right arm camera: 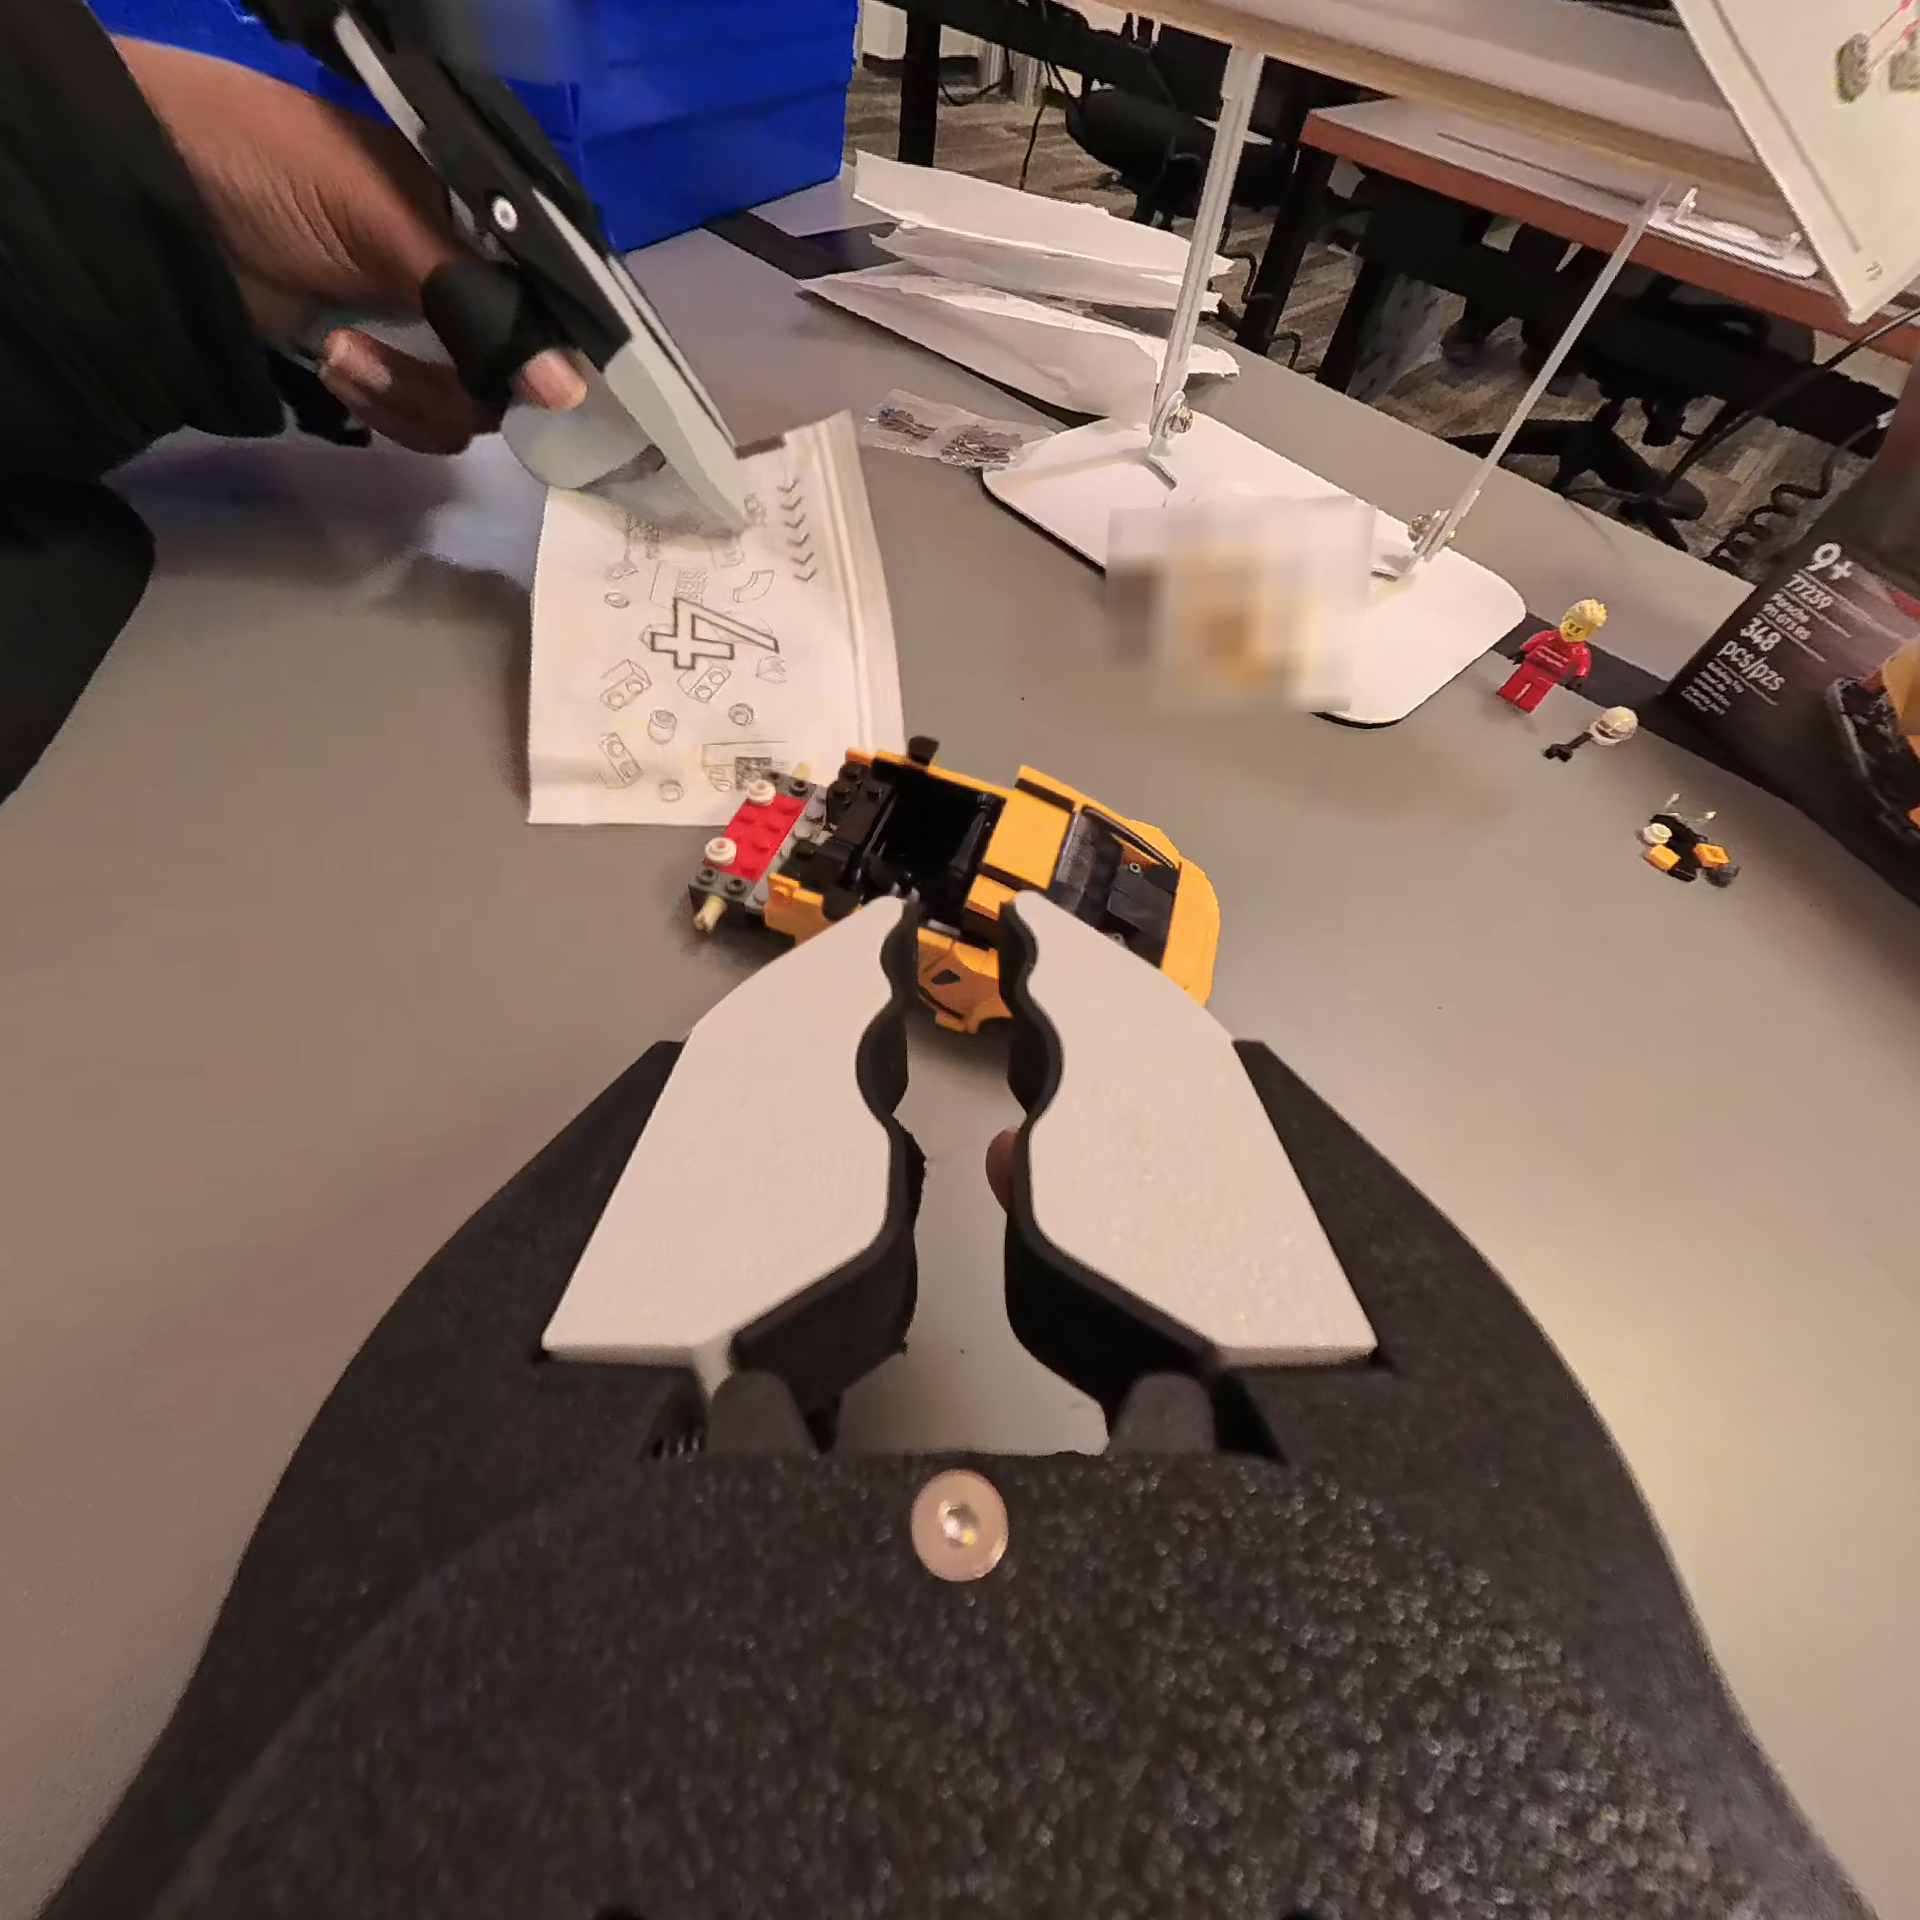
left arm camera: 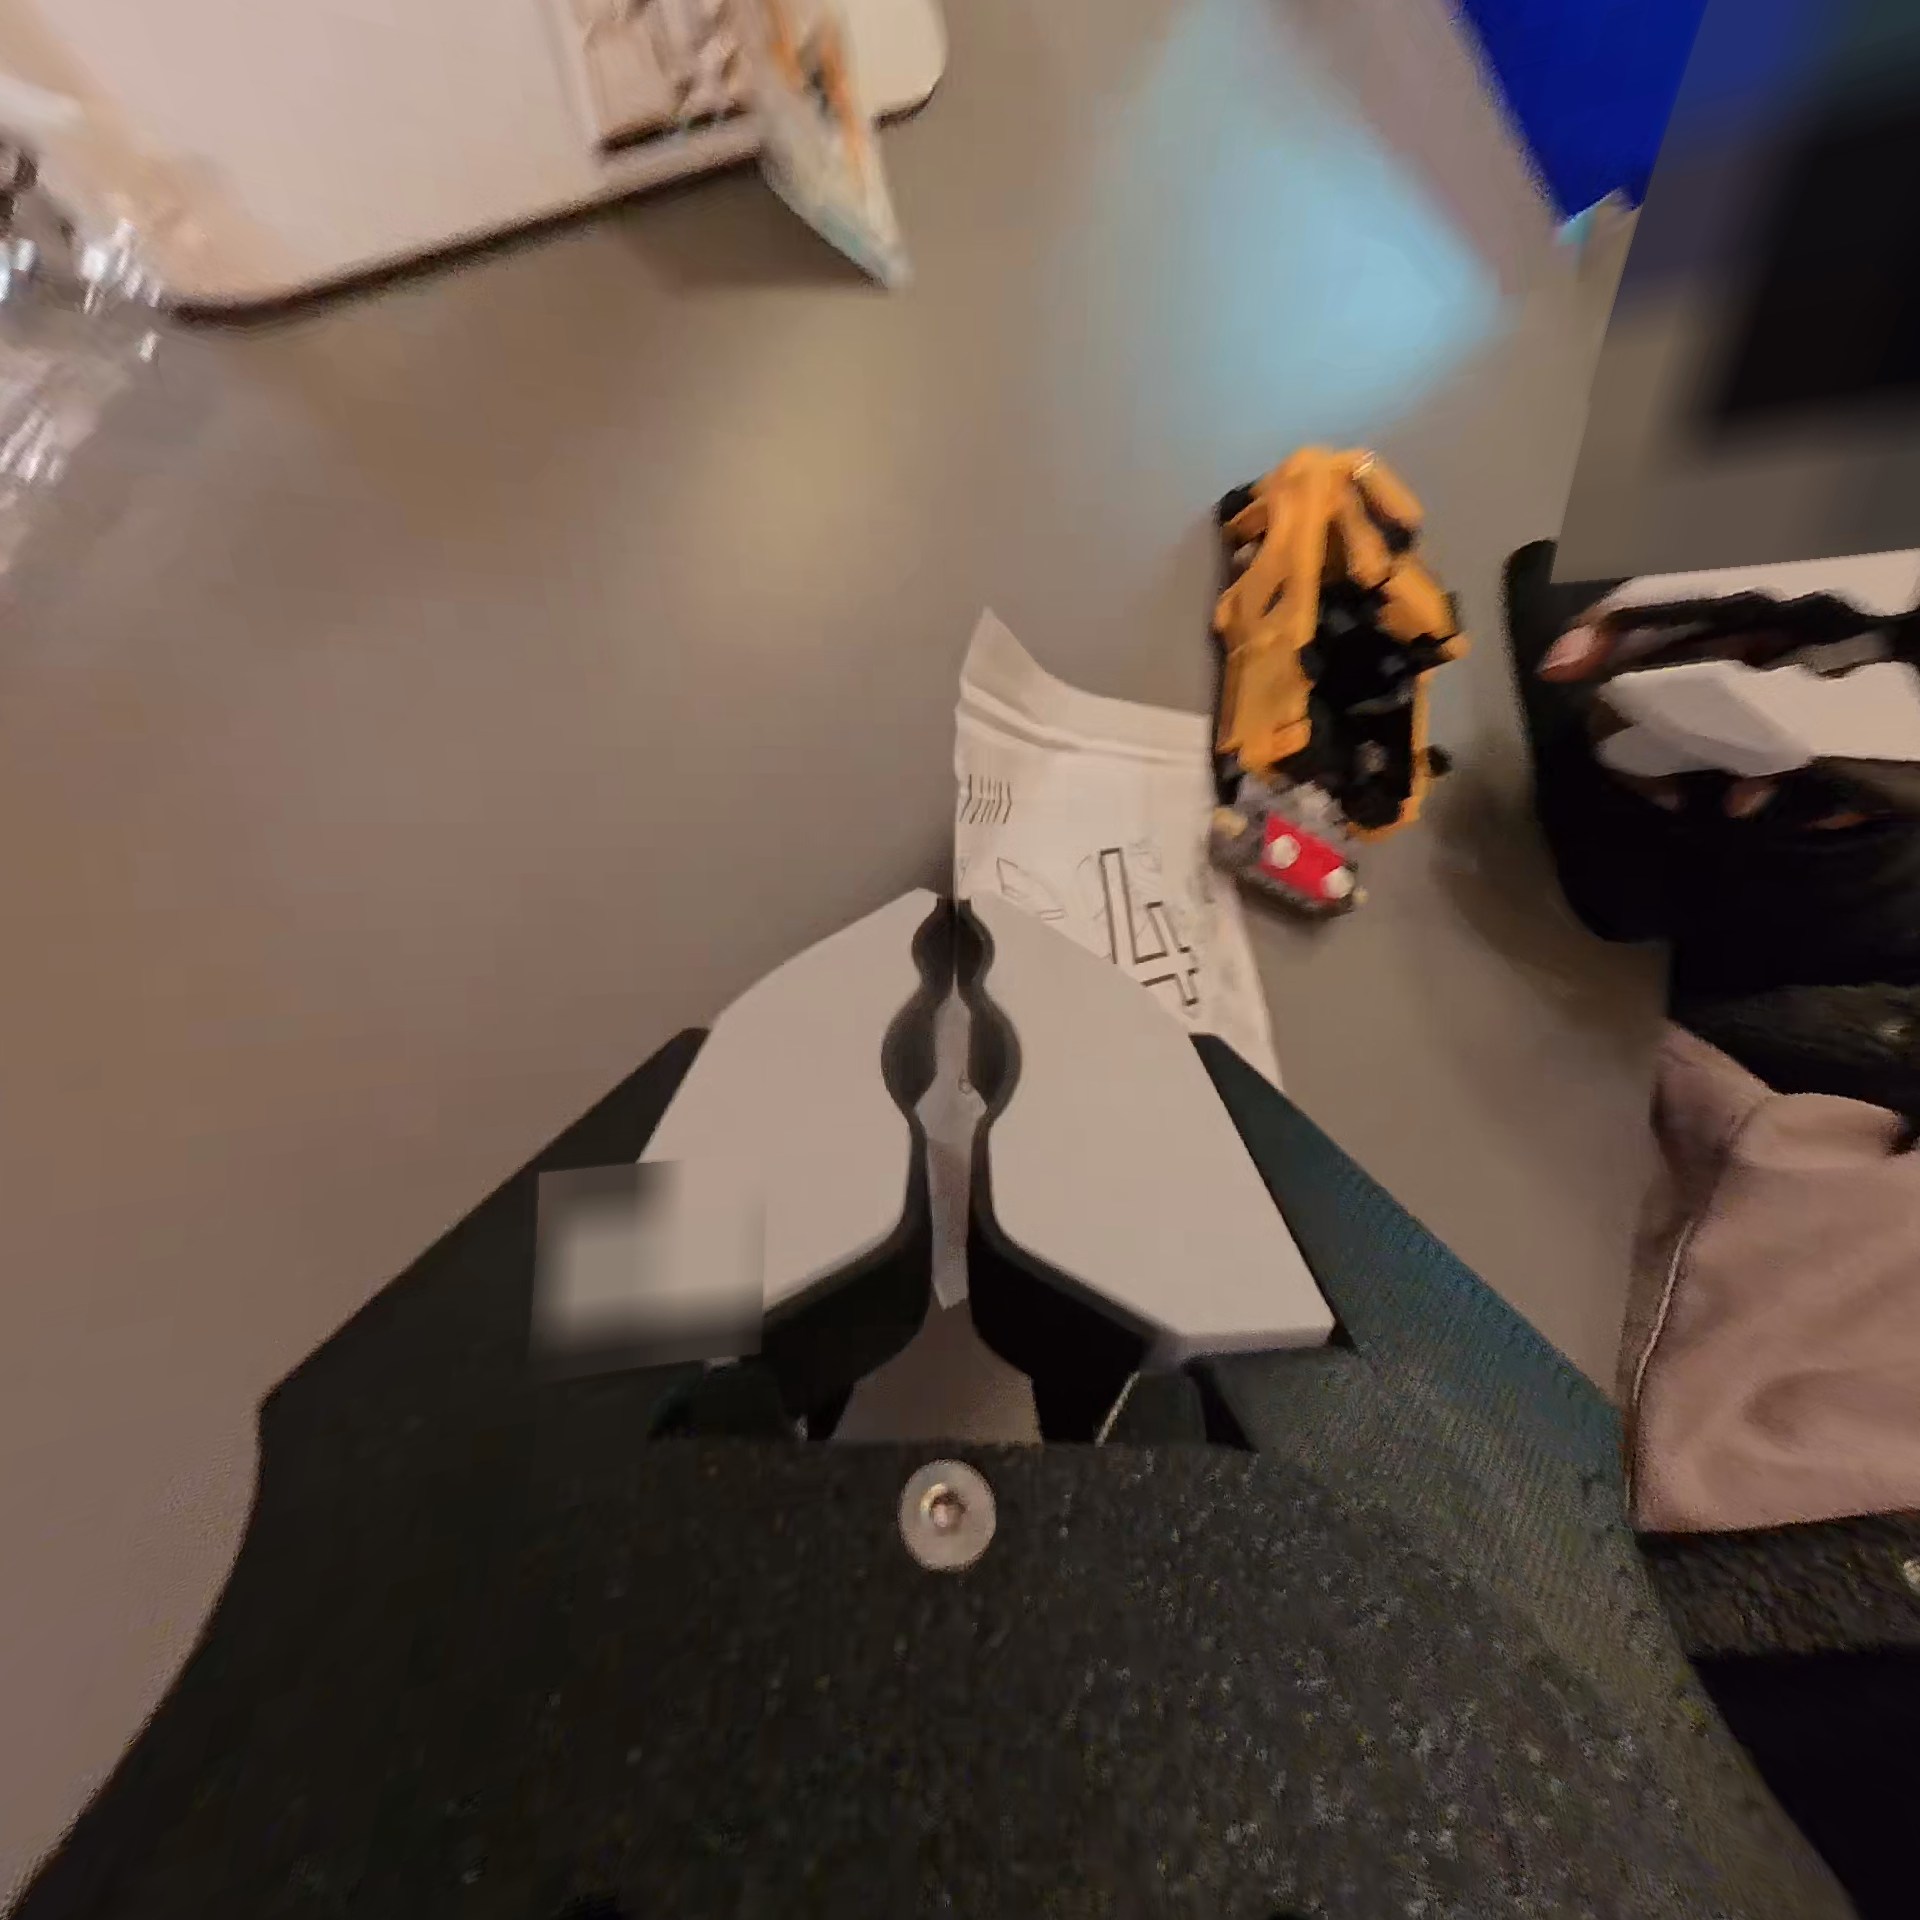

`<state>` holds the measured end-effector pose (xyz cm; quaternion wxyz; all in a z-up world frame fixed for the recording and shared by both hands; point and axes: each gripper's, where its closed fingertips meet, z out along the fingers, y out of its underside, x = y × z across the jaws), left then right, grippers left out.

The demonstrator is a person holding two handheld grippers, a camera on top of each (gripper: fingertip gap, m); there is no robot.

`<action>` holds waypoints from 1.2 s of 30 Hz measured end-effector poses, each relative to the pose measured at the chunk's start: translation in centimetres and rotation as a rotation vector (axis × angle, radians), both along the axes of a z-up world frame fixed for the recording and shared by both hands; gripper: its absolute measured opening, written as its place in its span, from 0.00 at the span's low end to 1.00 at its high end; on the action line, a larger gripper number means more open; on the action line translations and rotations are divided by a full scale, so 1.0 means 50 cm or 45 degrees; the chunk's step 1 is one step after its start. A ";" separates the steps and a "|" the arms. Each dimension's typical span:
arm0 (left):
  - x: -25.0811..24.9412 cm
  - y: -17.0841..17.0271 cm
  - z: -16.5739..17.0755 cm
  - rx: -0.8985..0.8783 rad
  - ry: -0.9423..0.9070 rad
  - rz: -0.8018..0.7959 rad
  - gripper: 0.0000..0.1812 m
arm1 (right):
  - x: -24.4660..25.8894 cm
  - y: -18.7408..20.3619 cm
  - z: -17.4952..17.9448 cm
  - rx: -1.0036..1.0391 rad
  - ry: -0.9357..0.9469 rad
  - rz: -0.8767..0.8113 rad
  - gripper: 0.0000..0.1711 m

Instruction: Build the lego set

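Observation:
A partly built yellow and black Lego car with a red plate at one end lies on the grey table; it also shows in the left wrist view. Beside it lies a white paper parts bag with printed brick drawings. My left gripper is shut on an edge of this bag, with paper showing between the fingers. The left gripper also shows in the right wrist view. My right gripper is open a little and empty, just in front of the car's near side.
A white stand base holds an instruction booklet at the back. A red minifigure, a helmet piece, loose small pieces and the set's box lie at the right. Torn paper bags and a blue bin are behind.

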<state>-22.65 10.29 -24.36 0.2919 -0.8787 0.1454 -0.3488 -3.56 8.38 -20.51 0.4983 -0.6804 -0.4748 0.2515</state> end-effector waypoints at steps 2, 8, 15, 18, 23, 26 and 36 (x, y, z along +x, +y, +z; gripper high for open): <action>0.018 -0.002 0.037 0.133 0.018 -0.009 0.00 | -0.002 -0.003 0.004 0.013 0.009 0.015 0.08; 0.055 -0.005 0.176 0.541 0.092 0.056 0.00 | -0.011 -0.009 0.037 0.049 0.074 0.068 0.08; 0.056 0.020 0.252 0.766 0.037 0.186 0.00 | -0.006 0.010 0.024 0.319 -0.252 0.301 0.23; 0.055 0.022 0.259 0.830 -0.005 0.216 0.00 | 0.005 0.033 -0.013 0.444 -0.552 0.497 0.43; 0.047 0.019 0.249 0.871 -0.046 0.242 0.00 | -0.003 0.064 -0.066 0.398 -0.889 0.775 0.57; 0.042 0.015 0.239 0.868 -0.064 0.232 0.00 | -0.039 0.064 -0.094 0.337 -0.952 0.850 0.56; 0.054 -0.004 0.243 0.901 -0.193 0.160 0.00 | -0.115 0.164 -0.113 0.092 -0.788 0.398 0.44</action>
